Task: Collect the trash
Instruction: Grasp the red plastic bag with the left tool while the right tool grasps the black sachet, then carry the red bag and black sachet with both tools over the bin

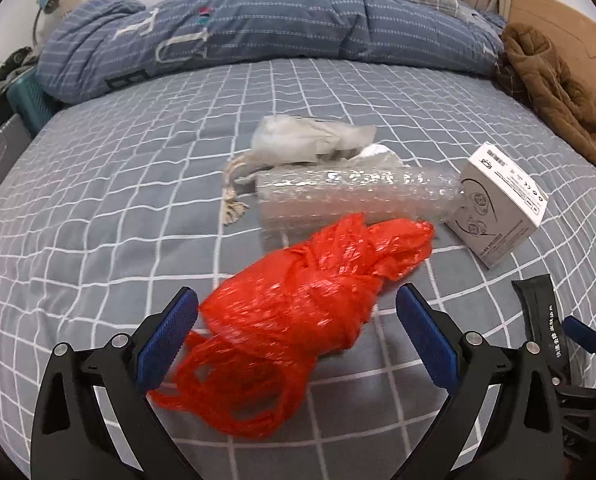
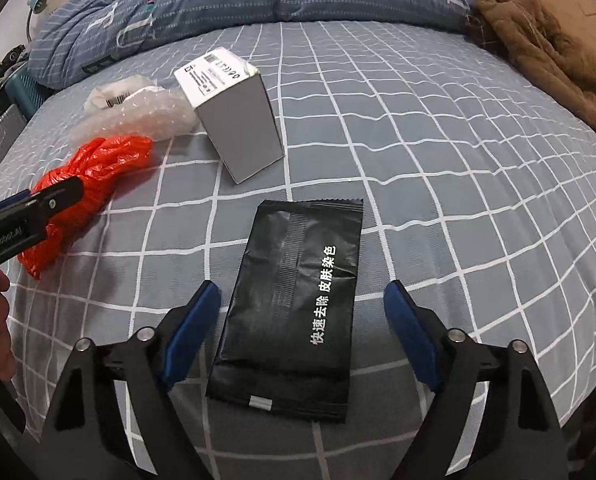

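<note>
A crumpled red plastic bag (image 1: 298,308) lies on the grey checked bed between the open fingers of my left gripper (image 1: 298,320); it also shows in the right wrist view (image 2: 90,176). Behind it lie a bubble wrap roll (image 1: 350,200), a grey plastic mailer bag (image 1: 306,140) and a white cardboard box (image 1: 498,204). A black foil packet (image 2: 294,304) with white Chinese text lies flat between the open fingers of my right gripper (image 2: 302,312). The box (image 2: 234,116) stands beyond the packet.
A rolled blue quilt (image 1: 258,28) lies across the far side of the bed. A brown jacket (image 2: 538,48) is heaped at the far right by the wooden headboard. A teal bin (image 1: 26,96) and dark items stand off the bed's left edge.
</note>
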